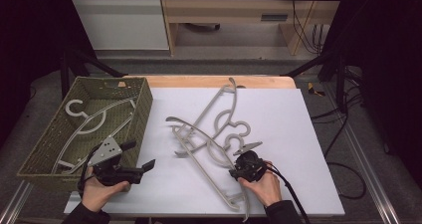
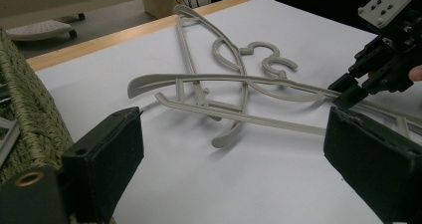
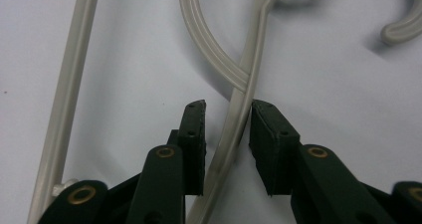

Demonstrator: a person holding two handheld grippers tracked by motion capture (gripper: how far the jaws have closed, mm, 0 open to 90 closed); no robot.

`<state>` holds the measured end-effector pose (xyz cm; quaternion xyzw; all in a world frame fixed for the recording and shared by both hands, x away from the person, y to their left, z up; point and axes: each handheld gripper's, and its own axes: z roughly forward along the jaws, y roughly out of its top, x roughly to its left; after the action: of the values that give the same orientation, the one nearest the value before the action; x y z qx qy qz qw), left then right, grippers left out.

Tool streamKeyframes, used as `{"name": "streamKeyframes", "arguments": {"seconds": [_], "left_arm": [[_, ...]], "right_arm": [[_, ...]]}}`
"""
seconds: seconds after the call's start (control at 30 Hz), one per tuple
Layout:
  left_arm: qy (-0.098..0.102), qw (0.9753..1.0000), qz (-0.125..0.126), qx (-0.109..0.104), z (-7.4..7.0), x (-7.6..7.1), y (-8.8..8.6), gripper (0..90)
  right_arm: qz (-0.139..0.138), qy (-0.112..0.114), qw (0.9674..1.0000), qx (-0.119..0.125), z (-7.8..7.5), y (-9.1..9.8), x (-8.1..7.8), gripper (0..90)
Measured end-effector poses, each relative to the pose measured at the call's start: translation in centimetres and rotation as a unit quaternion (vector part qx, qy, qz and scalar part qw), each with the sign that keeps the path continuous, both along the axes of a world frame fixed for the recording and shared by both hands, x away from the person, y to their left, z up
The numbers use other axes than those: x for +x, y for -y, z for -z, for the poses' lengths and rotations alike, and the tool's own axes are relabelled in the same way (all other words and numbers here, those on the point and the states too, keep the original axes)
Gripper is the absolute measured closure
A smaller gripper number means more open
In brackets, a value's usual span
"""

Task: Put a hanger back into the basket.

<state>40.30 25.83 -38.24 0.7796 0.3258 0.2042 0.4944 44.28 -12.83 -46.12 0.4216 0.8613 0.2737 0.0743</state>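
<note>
White board covering the wooden table is filling the high view, and we are working on it with both hands. We are counting three grey hangers: two tangled on the board and one lying in the woven basket at the left. We are also counting two grippers. Our right gripper is reaching the shoulder bar of the near hanger, while the far hanger is crossing under it. The hanger in the basket is resting flat.

Looking along the left gripper, we are seeing its jaws standing wide apart over bare board with nothing between them, just beside the basket wall. We are judging it ready to steady the second hanger if the pair lifts together.

Looking along the right gripper, we are seeing the near hanger's bar running between the jaws. One pad is meeting the bar; the other is showing a thin gap, so the jaws are nearly together but not yet clamped. We are advising a squeeze on the single bar below the crossing, then a slow lift, so the hooks are not snagging.
</note>
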Motion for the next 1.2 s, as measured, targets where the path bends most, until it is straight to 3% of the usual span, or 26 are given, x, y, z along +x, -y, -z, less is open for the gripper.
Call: {"name": "streamKeyframes", "arguments": {"seconds": [0.23, 0.43, 0.47, 0.97, 1.2], "left_arm": [[0.001, 1.0, 0.001, 0.001, 0.0, -0.1, 0.1, 8.5], [0.001, 1.0, 0.001, 0.0, -0.1, -0.1, 0.1, 8.6], [0.001, 1.0, 0.001, 0.0, -0.1, -0.1, 0.1, 8.6], [0.0, 1.0, 0.004, 0.003, 0.0, -0.1, 0.2, 8.8], [-0.001, 1.0, 0.005, 0.001, 0.0, -0.1, 0.2, 8.9]], "right_arm": [[0.02, -0.007, 0.9998, 0.001, -0.1, 0.0, 0.1, 75.0], [0.038, -0.006, 0.9991, -0.015, -0.2, 0.9, 0.3, 81.5], [0.035, -0.009, 0.9993, -0.005, -0.2, 1.0, 0.4, 81.6], [0.039, -0.021, 0.999, 0.006, -0.7, 1.9, 0.6, 82.6], [0.037, -0.009, 0.999, 0.022, -1.1, 2.2, 0.5, 82.7]]}}
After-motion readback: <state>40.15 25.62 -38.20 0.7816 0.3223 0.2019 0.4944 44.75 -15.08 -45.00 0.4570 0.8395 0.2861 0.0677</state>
